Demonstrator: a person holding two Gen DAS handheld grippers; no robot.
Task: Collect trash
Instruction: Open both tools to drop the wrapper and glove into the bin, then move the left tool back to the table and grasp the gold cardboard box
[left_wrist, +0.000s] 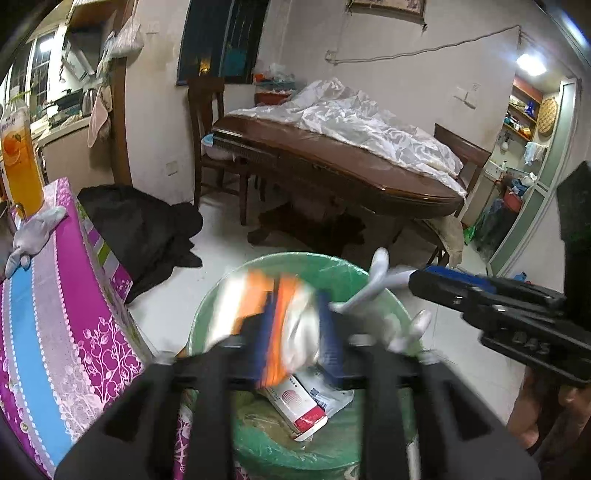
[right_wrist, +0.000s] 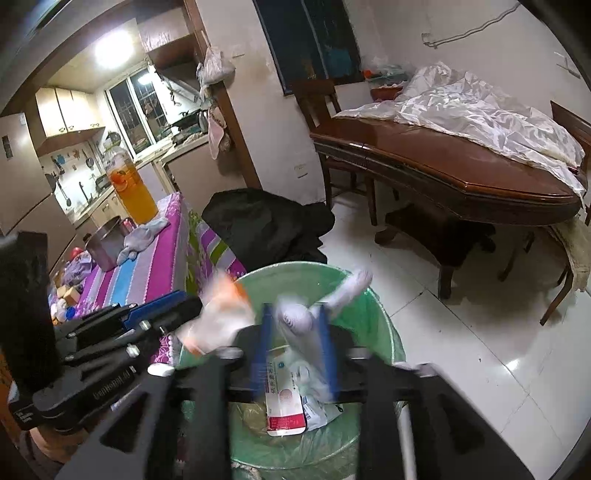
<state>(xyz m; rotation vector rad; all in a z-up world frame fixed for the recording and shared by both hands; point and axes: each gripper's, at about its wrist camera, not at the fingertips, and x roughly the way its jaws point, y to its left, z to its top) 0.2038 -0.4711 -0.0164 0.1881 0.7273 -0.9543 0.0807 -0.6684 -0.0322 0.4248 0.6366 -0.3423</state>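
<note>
My left gripper (left_wrist: 295, 332) over round bin lined with green plastic bag (left_wrist: 258, 266); blue pads spread, blurred orange-and-white crumpled wrapper (left_wrist: 284, 325) loose between them, above bin mouth. My right gripper (right_wrist: 297, 343) beside it, pads parted around blurred white crumpled paper twist (right_wrist: 295, 317), grip not evident. White-and-red flat carton (right_wrist: 284, 410) lying inside bin. Purple striped floral tablecloth (left_wrist: 55, 295) at left.

White tiled floor (right_wrist: 461, 332); green-lined bin (right_wrist: 373, 306), black cloth (right_wrist: 266, 221)
</note>
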